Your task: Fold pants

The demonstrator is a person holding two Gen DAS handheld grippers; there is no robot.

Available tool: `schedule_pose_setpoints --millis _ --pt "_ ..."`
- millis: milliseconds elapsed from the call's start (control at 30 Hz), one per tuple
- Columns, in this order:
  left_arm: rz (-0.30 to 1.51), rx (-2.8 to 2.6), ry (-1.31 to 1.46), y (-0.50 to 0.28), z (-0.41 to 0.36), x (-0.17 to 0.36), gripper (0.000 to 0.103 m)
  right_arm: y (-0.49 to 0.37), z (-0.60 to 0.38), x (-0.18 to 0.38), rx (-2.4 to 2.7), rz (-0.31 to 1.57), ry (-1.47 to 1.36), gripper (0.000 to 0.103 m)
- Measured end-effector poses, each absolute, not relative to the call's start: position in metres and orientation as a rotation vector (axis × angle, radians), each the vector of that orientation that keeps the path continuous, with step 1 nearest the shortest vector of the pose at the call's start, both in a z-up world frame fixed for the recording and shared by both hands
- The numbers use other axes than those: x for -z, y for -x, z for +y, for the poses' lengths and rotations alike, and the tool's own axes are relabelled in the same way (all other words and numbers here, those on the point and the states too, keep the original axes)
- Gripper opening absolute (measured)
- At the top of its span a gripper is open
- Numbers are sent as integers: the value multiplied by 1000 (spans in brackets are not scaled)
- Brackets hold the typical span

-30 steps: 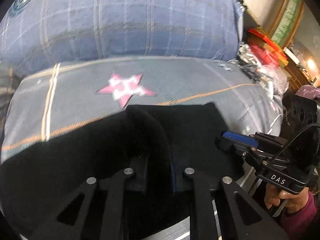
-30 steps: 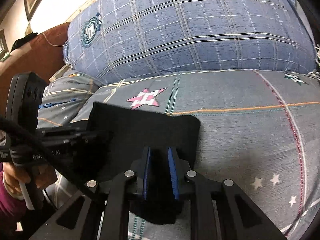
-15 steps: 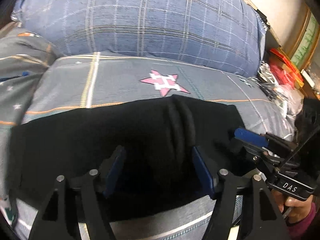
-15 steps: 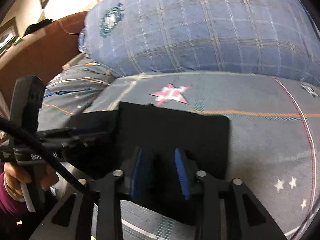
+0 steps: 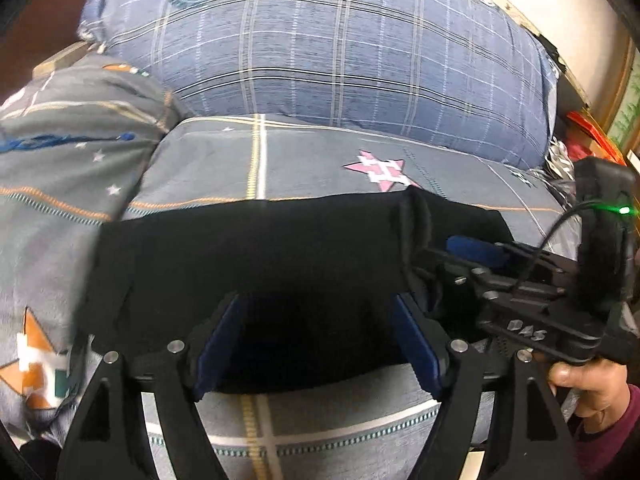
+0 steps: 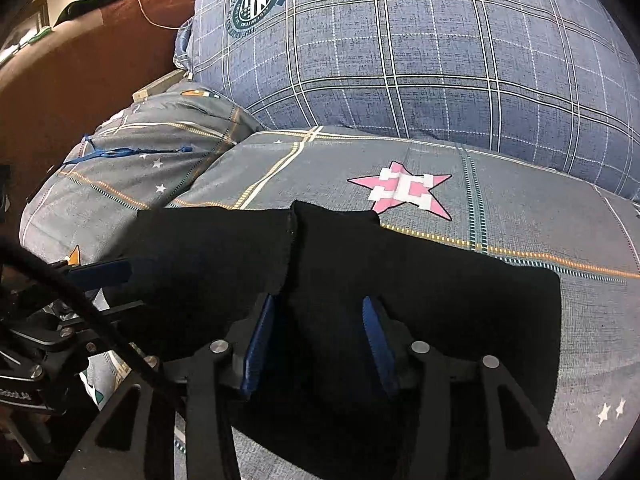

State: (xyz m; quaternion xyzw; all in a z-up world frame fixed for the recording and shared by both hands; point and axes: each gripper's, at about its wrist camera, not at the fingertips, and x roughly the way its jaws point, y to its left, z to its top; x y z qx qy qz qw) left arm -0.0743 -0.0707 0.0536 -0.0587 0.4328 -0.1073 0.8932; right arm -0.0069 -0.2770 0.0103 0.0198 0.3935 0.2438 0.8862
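The black pants [image 5: 260, 256] lie folded in a wide band across the grey patterned bedspread [image 5: 312, 160]. A raised crease [image 5: 416, 220] stands up near their right end. My left gripper [image 5: 316, 344] is open, its blue pads wide apart over the pants' near edge and holding nothing. My right gripper [image 6: 316, 340] is open too, with a loose ridge of the pants [image 6: 420, 280] between its pads. It also shows at the right of the left wrist view [image 5: 476, 252]. The left gripper shows at the left edge of the right wrist view [image 6: 100, 272].
A large blue plaid pillow [image 6: 420, 48] lies across the back of the bed. A grey pillow [image 6: 140, 152] sits at the left, beside a brown headboard [image 6: 72, 80]. A pink star print [image 6: 404, 188] lies just behind the pants. Clutter [image 5: 580, 148] sits at the far right.
Both grippers have opened and let go of the black fabric. The pants have settled flatter on the bed. Both cameras have drawn back and swung left.
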Motion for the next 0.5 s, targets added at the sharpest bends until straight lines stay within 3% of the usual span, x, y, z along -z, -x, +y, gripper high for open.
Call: schedule_pose_setpoints --millis 167,267,333,500 --pt "894 193 176 82 -55 -55 81 16 -273 -27 -547 782 -47 56" --pt "866 180 263 95 -35 -55 95 20 -264 -36 -595 749 -37 60" --pt "858 177 326 102 -21 -53 96 20 -256 -40 -639 725 -33 72" --pt "864 109 458 118 18 -38 96 10 -227 -36 -710 711 18 73"
